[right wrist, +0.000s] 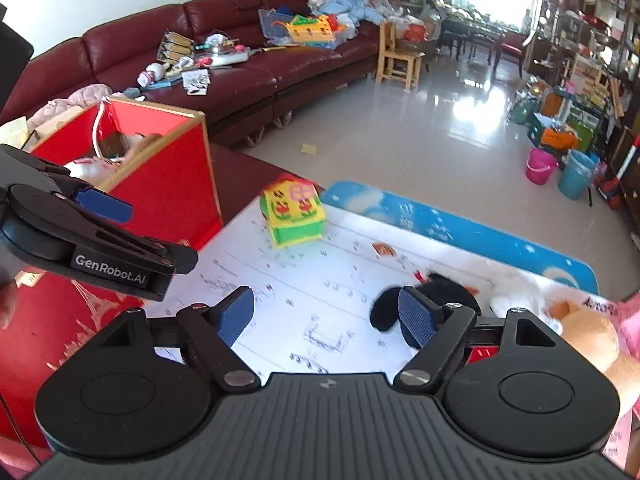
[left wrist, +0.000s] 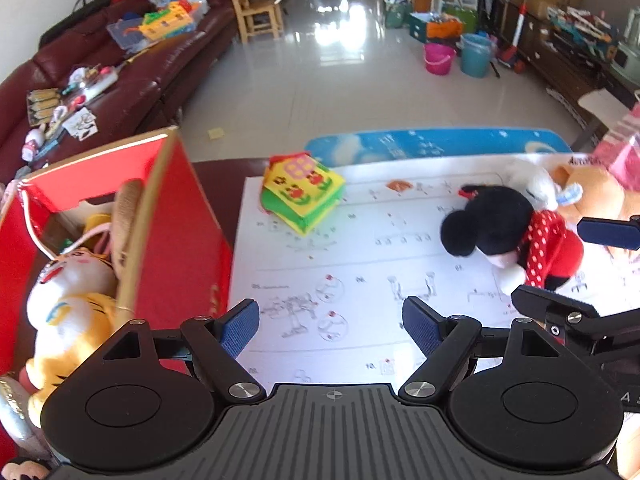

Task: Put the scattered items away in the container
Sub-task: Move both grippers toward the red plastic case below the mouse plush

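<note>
A red open-topped box (left wrist: 180, 240) (right wrist: 168, 168) stands at the left and holds a tiger plush (left wrist: 76, 304) among other toys. On the white printed sheet (left wrist: 360, 264) lie a yellow-green cloth house (left wrist: 302, 194) (right wrist: 294, 216) and a Minnie Mouse plush (left wrist: 512, 232) (right wrist: 436, 292). A white plush (left wrist: 532, 184) and an orange plush (left wrist: 592, 192) lie at the sheet's right end. My left gripper (left wrist: 332, 322) is open over bare sheet beside the box. My right gripper (right wrist: 328, 316) is open, and the Minnie plush's black head lies just behind its right finger.
A dark red sofa (right wrist: 248, 72) covered in clutter runs along the left. A blue mat (left wrist: 440, 144) lies past the sheet's far edge. Beyond are a shiny tiled floor, a wooden chair (right wrist: 400, 56), pink and teal buckets (right wrist: 540, 166) and crowded shelves on the right.
</note>
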